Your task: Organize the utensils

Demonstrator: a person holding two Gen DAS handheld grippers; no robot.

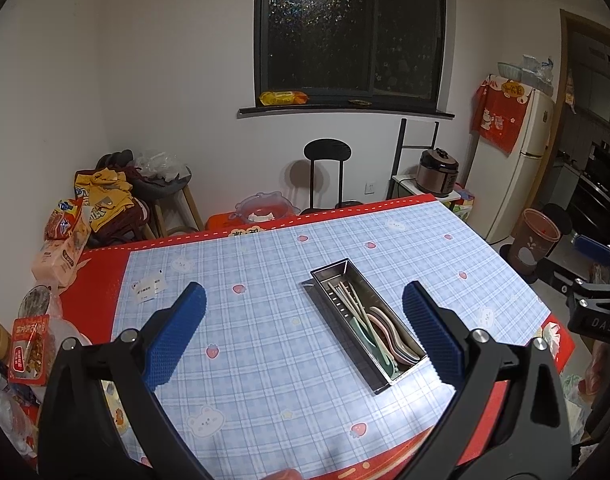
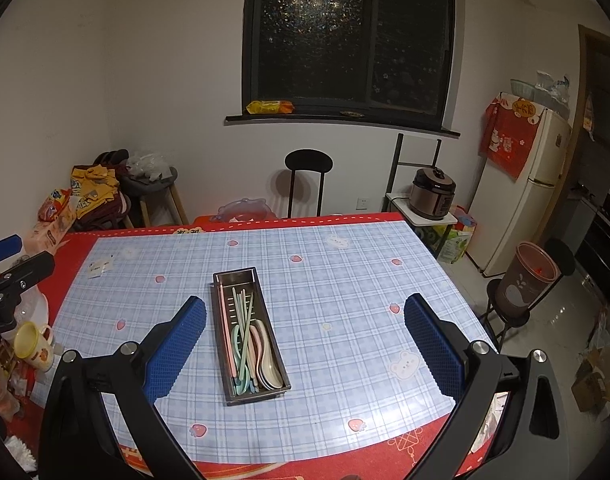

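A long steel utensil tray [image 1: 379, 380] [image 2: 249, 274] lies on the blue checked tablecloth [image 1: 265, 344] [image 2: 345, 304]. Inside it lie pastel chopsticks [image 1: 351, 304] [image 2: 245, 320] and pastel spoons [image 1: 389, 334] [image 2: 267, 364]. My left gripper [image 1: 304, 300] hangs open above the table, with the tray between its fingers in the view and nothing held. My right gripper [image 2: 305, 312] is open too, above the table, with the tray just right of its left finger [image 2: 177, 356]. The right gripper shows at the right edge of the left wrist view, the left one at the left edge of the right wrist view.
Snack bags and jars [image 1: 45, 264] crowd the table's left edge, with a yellow cup [image 2: 33, 346] there. Small paper packets [image 1: 149, 286] lie on the cloth. A black chair [image 2: 307, 180] stands behind the table, a brown bin on a stool [image 2: 525, 280] to the right, near a fridge [image 2: 533, 188].
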